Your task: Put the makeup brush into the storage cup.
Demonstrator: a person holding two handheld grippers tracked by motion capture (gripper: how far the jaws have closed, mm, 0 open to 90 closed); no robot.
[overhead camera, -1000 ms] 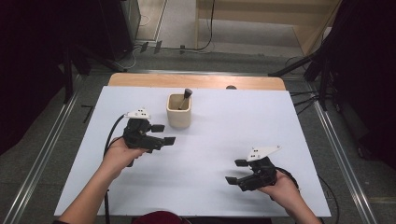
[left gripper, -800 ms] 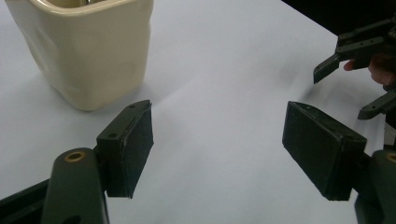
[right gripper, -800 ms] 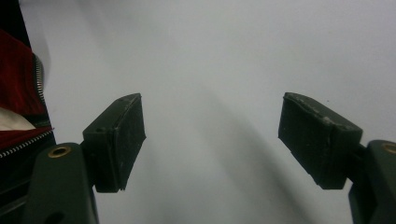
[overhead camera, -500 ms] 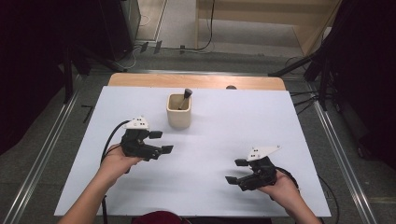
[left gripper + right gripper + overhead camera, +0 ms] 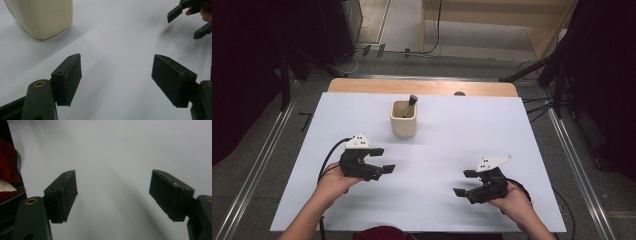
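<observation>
Hands came in from the bottom of the high view, forearms angled inward over the white table (image 5: pixel 532 130). My left gripper (image 5: pixel 382 160) pointed right, jaws apart and holding nothing, with the cup (image 5: pixel 404 119) beyond it and well clear; a dark pestle (image 5: pixel 410 103) leaned inside the cup. My right gripper (image 5: pixel 464 183) pointed left near the front edge, also released.

Left gripper view: my jaws stood wide over bare table, the cup (image 5: pixel 41 17) at upper left, my right gripper (image 5: pixel 190 21) at upper right.

Right gripper view: my jaws gaped, empty, close above the table (image 5: pixel 112 150).
</observation>
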